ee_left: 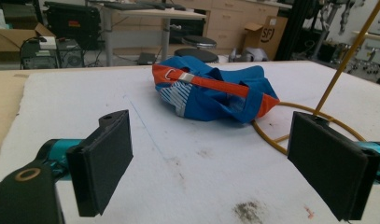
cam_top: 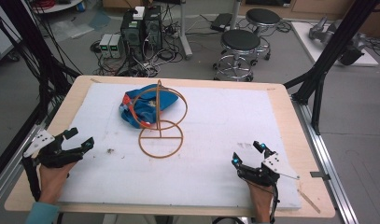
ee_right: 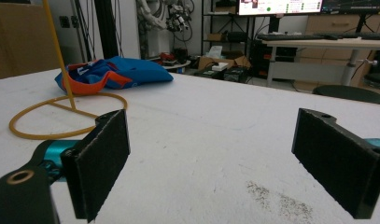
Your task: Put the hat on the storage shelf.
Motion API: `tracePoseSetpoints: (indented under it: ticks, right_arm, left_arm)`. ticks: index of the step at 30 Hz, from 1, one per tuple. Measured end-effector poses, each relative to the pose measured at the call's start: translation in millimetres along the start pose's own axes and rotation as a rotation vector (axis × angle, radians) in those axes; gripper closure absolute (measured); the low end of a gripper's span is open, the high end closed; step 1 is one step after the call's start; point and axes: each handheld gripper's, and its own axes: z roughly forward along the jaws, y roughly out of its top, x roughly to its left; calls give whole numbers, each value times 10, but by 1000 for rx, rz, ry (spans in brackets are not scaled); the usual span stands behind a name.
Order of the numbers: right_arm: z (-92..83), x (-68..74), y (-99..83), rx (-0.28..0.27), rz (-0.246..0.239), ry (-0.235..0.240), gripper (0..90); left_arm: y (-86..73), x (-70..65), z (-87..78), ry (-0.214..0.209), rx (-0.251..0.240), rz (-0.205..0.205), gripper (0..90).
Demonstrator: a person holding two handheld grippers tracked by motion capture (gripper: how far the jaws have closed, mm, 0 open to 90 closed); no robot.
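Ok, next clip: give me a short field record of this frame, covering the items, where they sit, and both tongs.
surface: white foam pad on a wooden table
item 1: crumpled blue fabric bag with an orange strap, far left of centre
item 2: yellow wire ring stand with a round base, upright, beside the bag and partly in front of it
left tongs: open, holding nothing, near left edge
right tongs: open, holding nothing, near right edge
contact: neither tongs touch the bag or stand
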Motion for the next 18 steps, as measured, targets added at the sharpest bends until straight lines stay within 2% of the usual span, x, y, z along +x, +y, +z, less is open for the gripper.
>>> tracePoseSetpoints:
  ticks: [1, 2, 3, 4, 5, 6, 7, 8, 9, 10, 11, 12, 17, 18]
  right_arm:
    - [0, 0, 0, 0, 0, 0, 103]
    - [4, -1, 0, -2, -5, 0, 103]
    - [4, -1, 0, -2, -5, 0, 103]
    - [4, 0, 0, 0, -4, 1, 103]
    - [4, 0, 0, 0, -4, 1, 103]
    - [4, 1, 1, 1, -4, 0, 103]
    - [4, 1, 1, 1, -4, 1, 103]
    - [4, 0, 1, 1, -5, 1, 103]
    - [4, 0, 1, 1, -5, 1, 103]
    - [4, 0, 1, 1, -5, 1, 103]
    - [4, 0, 1, 1, -5, 1, 103]
    - [5, 1, 1, 1, -7, 0, 103]
    - [5, 5, 1, 0, -9, 1, 103]
    - [4, 1, 0, 0, -6, 1, 103]
  left_arm:
    - [0, 0, 0, 0, 0, 0, 144]
    - [81, 9, 38, -7, 13, 11, 144]
    - [81, 9, 38, -7, 13, 11, 143]
    - [169, 14, 85, -18, 32, 28, 143]
    - [169, 14, 85, -18, 32, 28, 143]
    - [259, 12, 137, -27, 54, 48, 143]
    - [259, 12, 137, -27, 54, 48, 142]
    - [351, 5, 200, -39, 80, 78, 142]
    - [351, 5, 200, -39, 80, 78, 142]
    - [440, -3, 268, -56, 105, 104, 142]
    - [440, -3, 268, -56, 105, 104, 141]
    - [519, -9, 333, -70, 133, 132, 139]
    - [638, -30, 472, -88, 153, 158, 140]
    - [689, -43, 553, -97, 167, 174, 140]
